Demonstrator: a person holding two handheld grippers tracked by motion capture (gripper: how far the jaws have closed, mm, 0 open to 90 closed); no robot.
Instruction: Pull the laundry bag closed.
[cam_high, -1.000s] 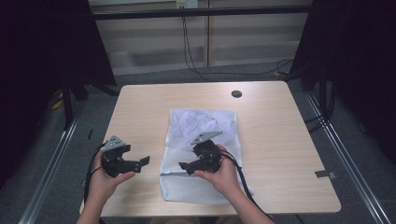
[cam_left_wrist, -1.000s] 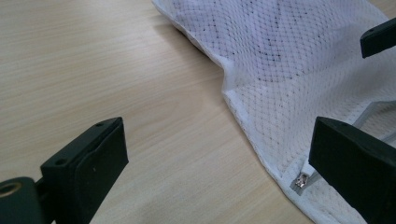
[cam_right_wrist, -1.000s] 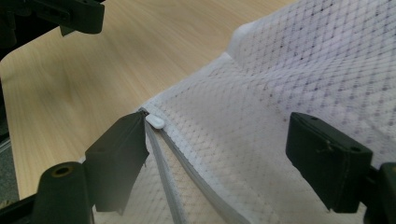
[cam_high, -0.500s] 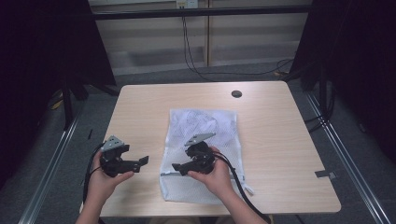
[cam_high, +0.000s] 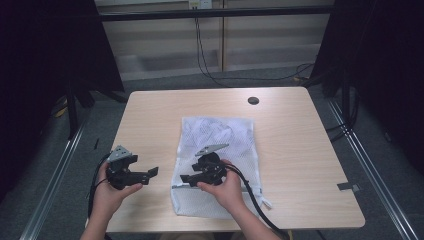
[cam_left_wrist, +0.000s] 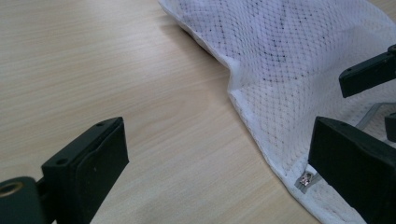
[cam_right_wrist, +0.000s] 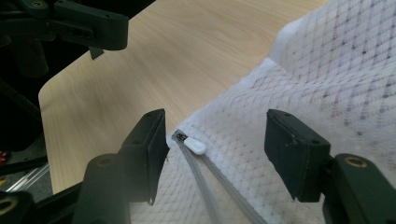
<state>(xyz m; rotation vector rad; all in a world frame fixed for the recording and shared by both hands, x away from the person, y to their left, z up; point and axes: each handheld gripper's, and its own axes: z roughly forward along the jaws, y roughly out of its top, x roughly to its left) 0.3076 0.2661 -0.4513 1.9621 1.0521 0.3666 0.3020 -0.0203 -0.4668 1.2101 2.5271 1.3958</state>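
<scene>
Right tongs (cam_right_wrist: 215, 154) over mesh laundry bag (cam_high: 220, 135) on counter (cam_high: 300, 150); jaws apart, just been closing, straddling white zipper pull (cam_right_wrist: 194, 147), no contact. Left tongs (cam_high: 152, 172) open, beside bag's edge, unmoved since earlier frame. Nothing obstructs the pull.

Lab recording bay, wooden table (cam_high: 300, 150), black curtains (cam_high: 45, 75), trailing cables (cam_high: 205, 55)

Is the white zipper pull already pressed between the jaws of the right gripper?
No, the zipper pull lies between the right gripper's jaws, with gaps on both sides.
</scene>
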